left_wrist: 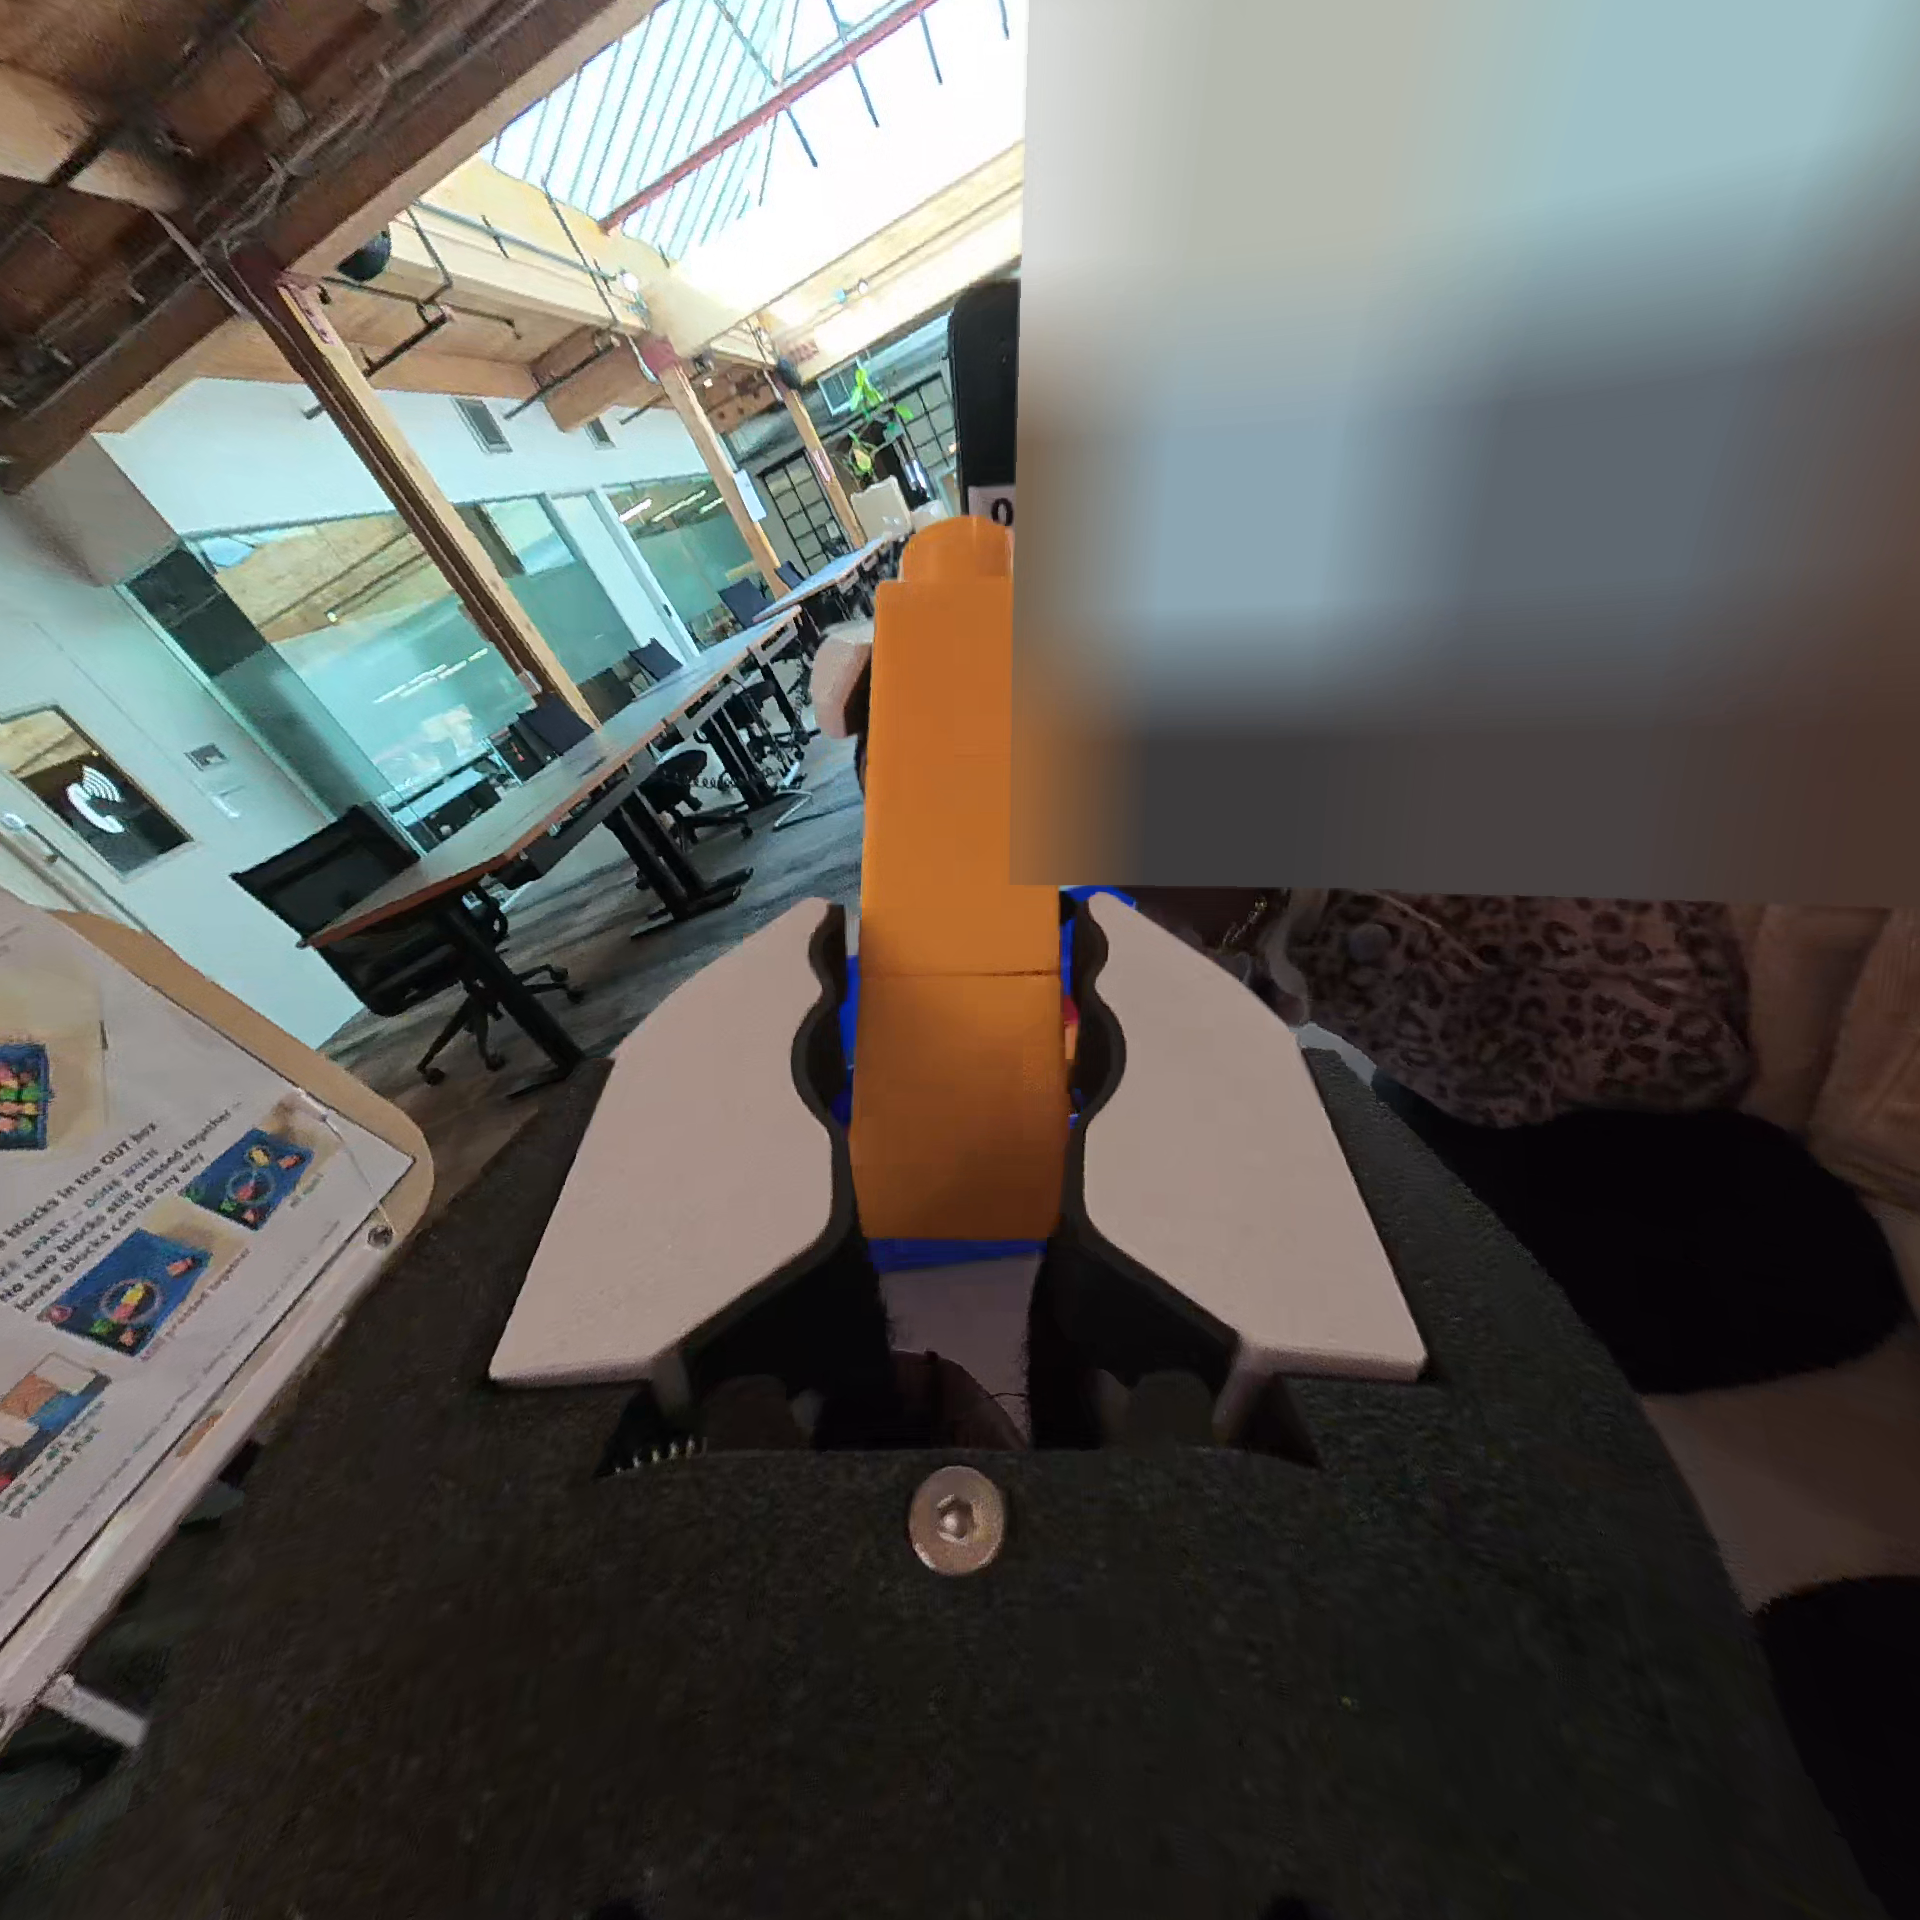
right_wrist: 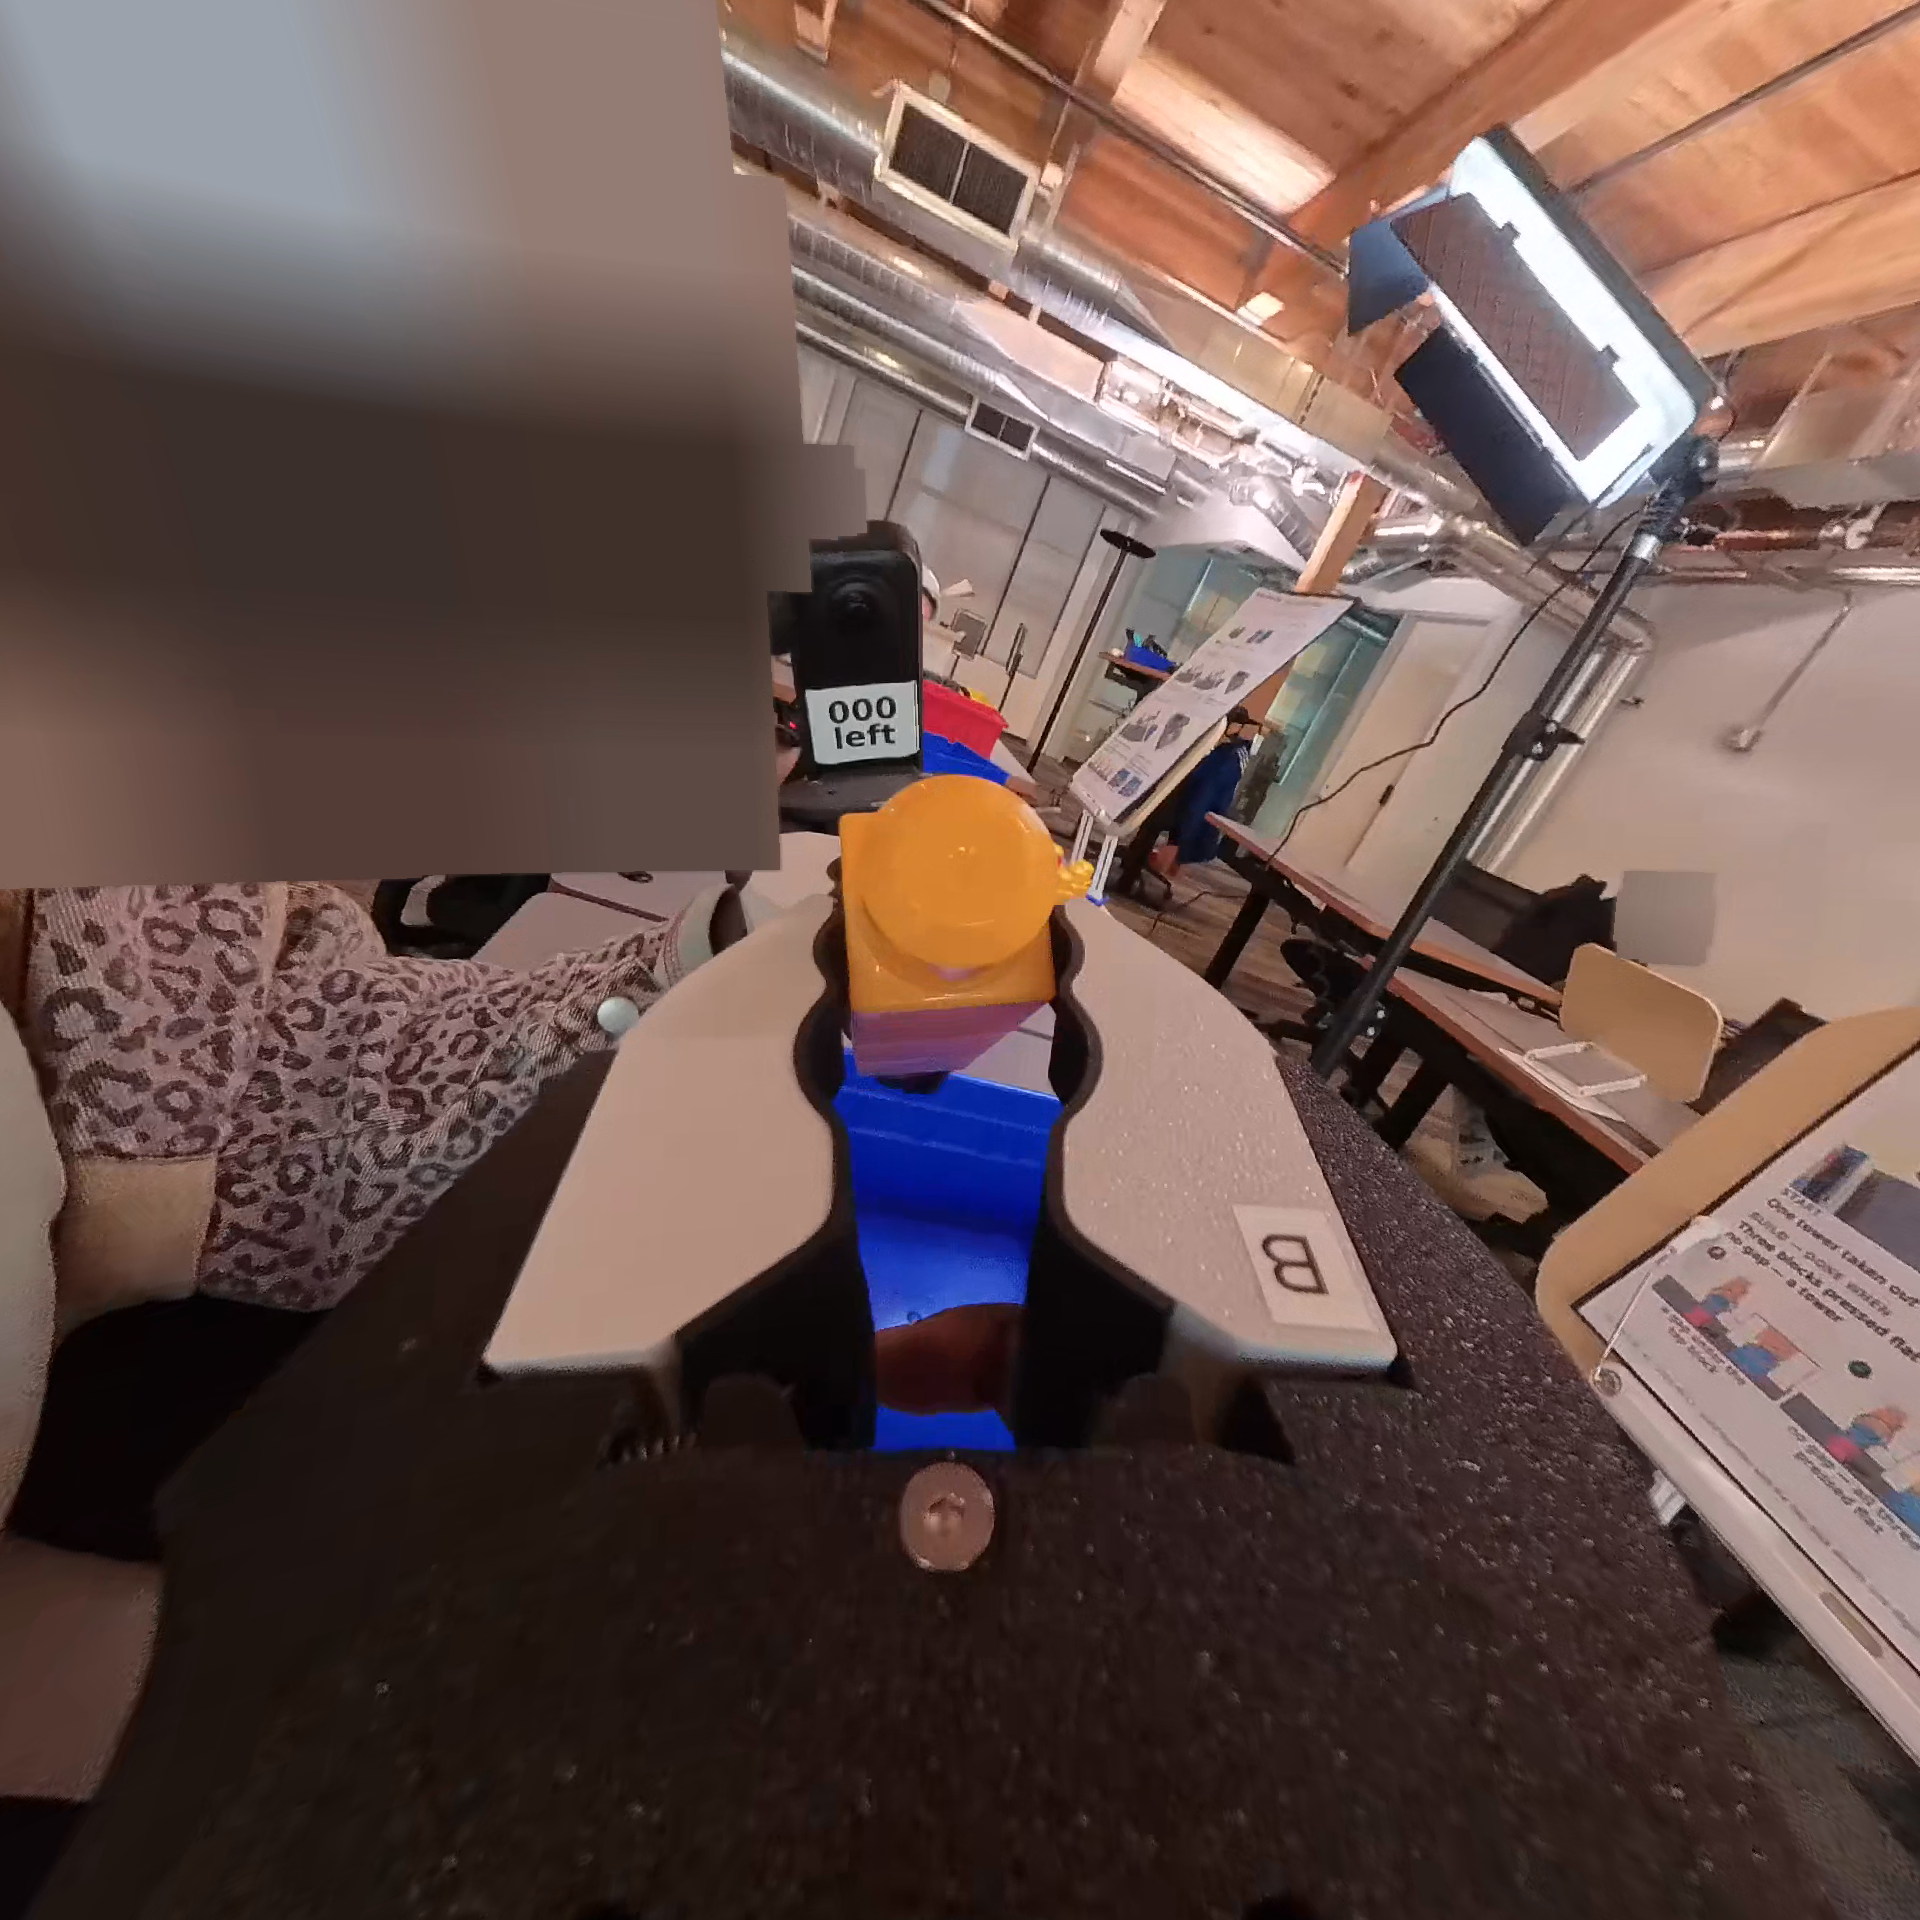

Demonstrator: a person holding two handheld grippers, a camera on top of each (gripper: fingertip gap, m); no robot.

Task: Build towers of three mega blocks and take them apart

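Observation:
My left gripper (left_wrist: 956, 914) is shut on the near end of an orange tower (left_wrist: 951, 790). Two stacked orange blocks show, running away from the camera to a stud at the far end. My right gripper (right_wrist: 951, 935) is shut on an orange block (right_wrist: 945, 914) whose round stud faces the camera; a purple face shows under it. The left gripper's black camera body (right_wrist: 862, 644) sits just behind that block. A blue bin (right_wrist: 935, 1143) lies below the jaws, and it also shows in the left wrist view (left_wrist: 935, 1252). The far end of the tower is partly hidden by a blurred patch.
A person in a leopard-print sleeve (left_wrist: 1507, 1018) (right_wrist: 260, 1039) is close beside both grippers. Instruction boards stand at the left (left_wrist: 156, 1247) and right (right_wrist: 1766, 1351). A light panel on a stand (right_wrist: 1538, 332) and long desks with chairs (left_wrist: 499, 873) are farther off.

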